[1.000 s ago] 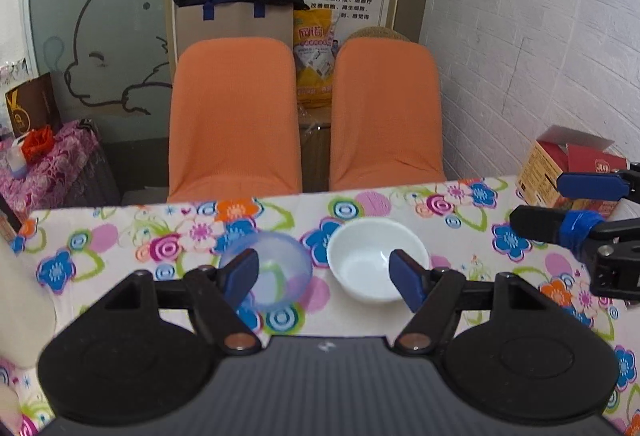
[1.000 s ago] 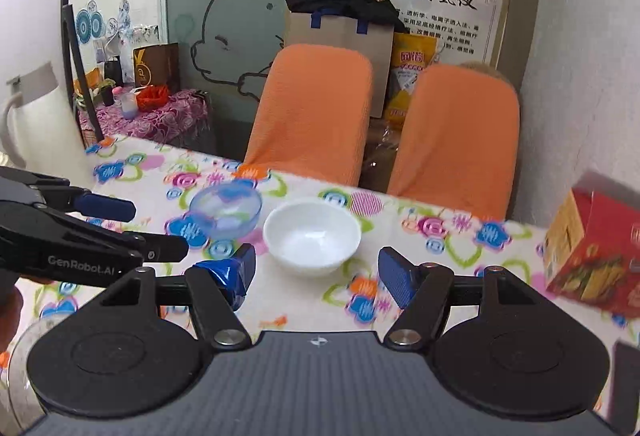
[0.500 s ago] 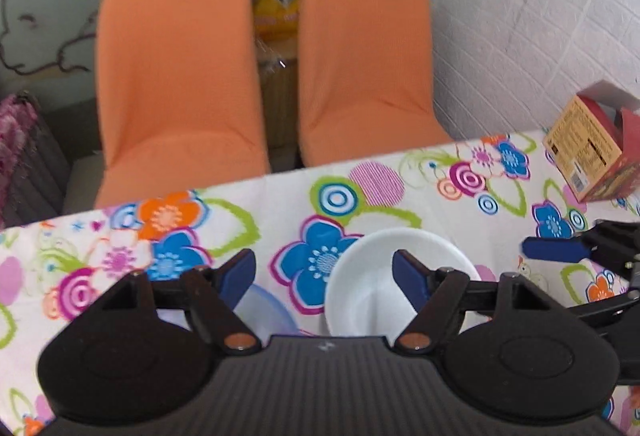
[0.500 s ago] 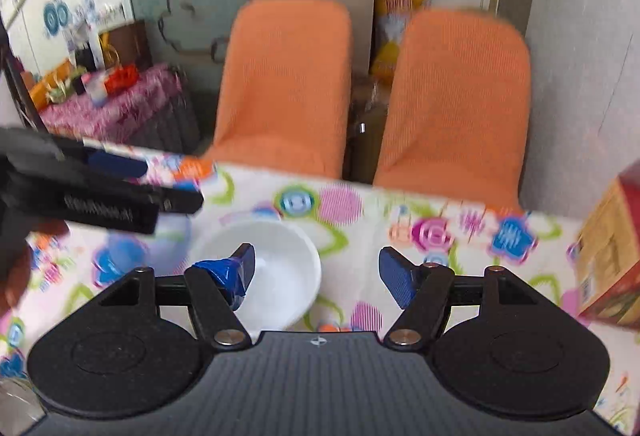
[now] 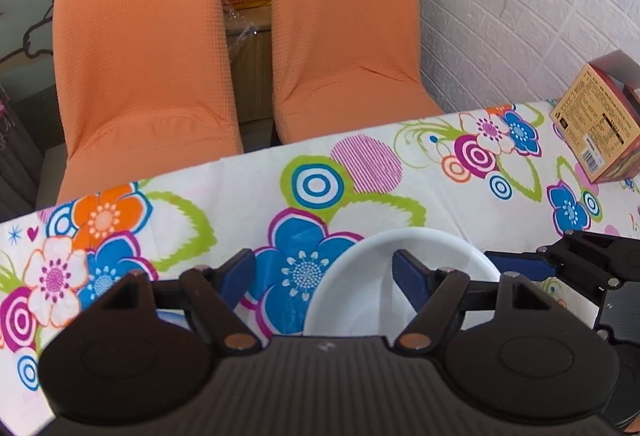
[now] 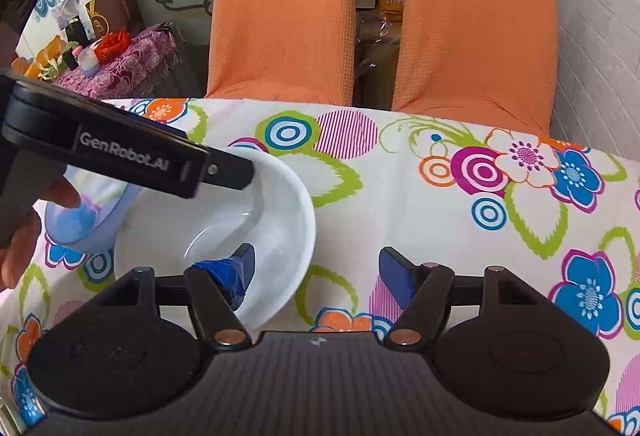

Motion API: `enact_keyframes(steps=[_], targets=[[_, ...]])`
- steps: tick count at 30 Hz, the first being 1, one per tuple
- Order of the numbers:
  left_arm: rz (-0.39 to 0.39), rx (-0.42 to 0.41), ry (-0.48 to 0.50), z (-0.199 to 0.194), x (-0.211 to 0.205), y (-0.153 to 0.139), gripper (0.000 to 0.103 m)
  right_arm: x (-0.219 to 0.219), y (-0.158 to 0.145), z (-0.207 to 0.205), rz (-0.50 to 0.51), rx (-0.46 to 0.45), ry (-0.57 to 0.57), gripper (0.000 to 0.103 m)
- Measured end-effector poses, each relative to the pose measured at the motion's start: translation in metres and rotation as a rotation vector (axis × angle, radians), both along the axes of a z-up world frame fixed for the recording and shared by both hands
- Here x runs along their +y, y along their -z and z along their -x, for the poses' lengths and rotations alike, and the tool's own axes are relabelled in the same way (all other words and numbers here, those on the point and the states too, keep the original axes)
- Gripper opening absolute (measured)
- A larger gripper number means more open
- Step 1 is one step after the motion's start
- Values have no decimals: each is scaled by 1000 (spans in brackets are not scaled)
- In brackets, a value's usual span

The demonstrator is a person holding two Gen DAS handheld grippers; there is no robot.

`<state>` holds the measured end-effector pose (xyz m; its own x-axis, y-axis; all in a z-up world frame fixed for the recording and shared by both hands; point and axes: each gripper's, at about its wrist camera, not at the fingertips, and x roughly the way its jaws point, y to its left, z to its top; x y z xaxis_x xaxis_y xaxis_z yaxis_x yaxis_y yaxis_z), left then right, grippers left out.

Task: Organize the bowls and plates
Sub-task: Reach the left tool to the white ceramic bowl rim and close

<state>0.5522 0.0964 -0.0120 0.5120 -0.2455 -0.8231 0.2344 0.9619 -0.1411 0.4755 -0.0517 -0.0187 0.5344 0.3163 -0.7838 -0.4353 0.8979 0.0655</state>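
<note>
With both sets of fingers parted and empty, the right gripper (image 6: 316, 270) straddles the white bowl's (image 6: 276, 212) 3 o'clock rim while the left gripper (image 5: 324, 274) hangs over its 9 o'clock rim; next: close, lift, likely nest with the blue bowl (image 6: 86, 222).

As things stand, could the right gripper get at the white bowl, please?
Probably yes: the right gripper is open, one finger inside the white bowl, the other outside its rim, though the left gripper crowds the far side.

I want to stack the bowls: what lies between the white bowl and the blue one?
Nothing: in the right wrist view the white bowl and blue bowl sit side by side, seemingly touching.
</note>
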Motion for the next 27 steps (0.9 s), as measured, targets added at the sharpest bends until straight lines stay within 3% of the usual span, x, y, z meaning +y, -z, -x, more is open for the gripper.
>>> enact_keyframes(steps=[11, 17, 20, 23, 27], targets=[[-54, -6, 17, 5, -7, 11, 75, 12, 10, 1, 18, -32, -6, 57], [-46, -5, 10, 6, -10, 12, 75, 7, 16, 9, -11, -97, -11, 59], [-35, -1, 5, 6, -9, 12, 75, 7, 13, 5, -7, -74, 0, 59], [-47, 2, 16, 6, -11, 12, 75, -7, 3, 8, -130, -81, 36, 59], [-53, 5, 17, 6, -13, 14, 75, -14, -3, 24, -121, -128, 1, 59]])
